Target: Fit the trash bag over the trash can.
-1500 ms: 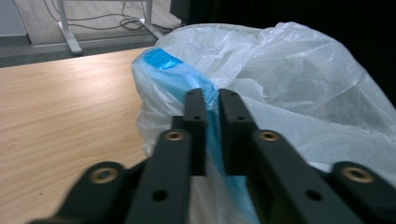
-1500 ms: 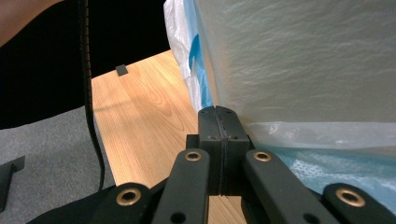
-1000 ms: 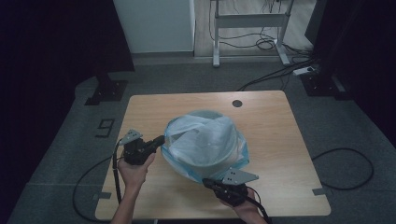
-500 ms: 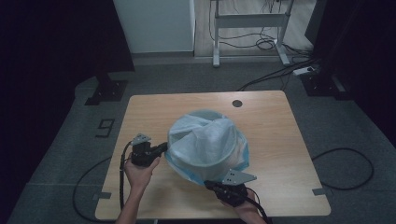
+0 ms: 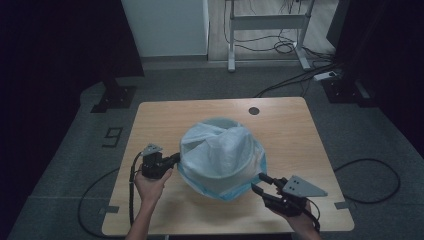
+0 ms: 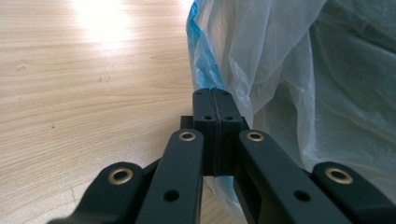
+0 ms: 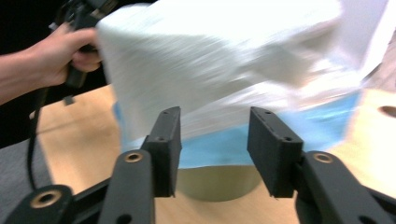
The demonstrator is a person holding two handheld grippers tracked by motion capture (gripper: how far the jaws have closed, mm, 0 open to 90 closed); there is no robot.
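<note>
Broadly, the wooden worktop (image 5: 300,125) carries a single large item near its middle: a bin (image 7: 217,182) draped in a thin plastic bag (image 5: 220,155), translucent white above with a blue band along its lower hem. In the right gripper view a rounded, pale-green base shows under that hem, resting on the wood. The bag looks very light, soft and slippery, likely to crumple, balloon or tear if dragged hard; the film offers no firm body, so the doubled blue hem is the sensible place to pinch, close to the rim beneath. At the bag's left flank, the left gripper (image 5: 172,160) has its jaws pressed together, seemingly pinching a fold of the film, as the left gripper view suggests (image 6: 215,116). At the near right, the right gripper (image 5: 261,184) stands with jaws apart, just short of the hem, holding nothing (image 7: 212,149). A small dark grommet (image 5: 254,111) sits at the far edge.
</note>
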